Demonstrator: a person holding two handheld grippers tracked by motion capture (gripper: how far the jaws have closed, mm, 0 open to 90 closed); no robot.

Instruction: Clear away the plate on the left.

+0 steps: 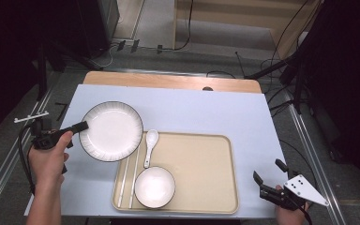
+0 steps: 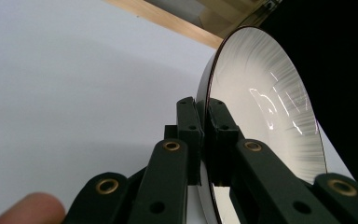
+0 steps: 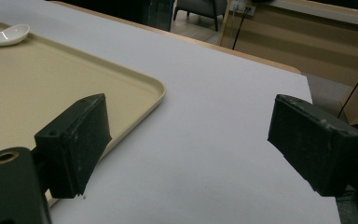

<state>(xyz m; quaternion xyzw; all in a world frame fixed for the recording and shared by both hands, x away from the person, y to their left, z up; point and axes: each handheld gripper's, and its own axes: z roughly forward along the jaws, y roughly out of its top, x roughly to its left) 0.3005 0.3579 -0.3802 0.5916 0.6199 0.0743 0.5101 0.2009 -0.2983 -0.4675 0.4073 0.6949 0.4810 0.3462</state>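
Left hand-held gripper (image 2: pixel 204 140): clamped on plate (image 2: pixel 261 116) rim | right hand-held gripper (image 3: pixel 186 149): jaws apart, empty | risk: thin edge grip, plate may pivot, slip onto tray (image 1: pixel 215 187).

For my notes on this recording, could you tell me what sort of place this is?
Probably a lab or recording room set up for tableware tasks: a covered table with a tray, and cables trailing across a bare floor.
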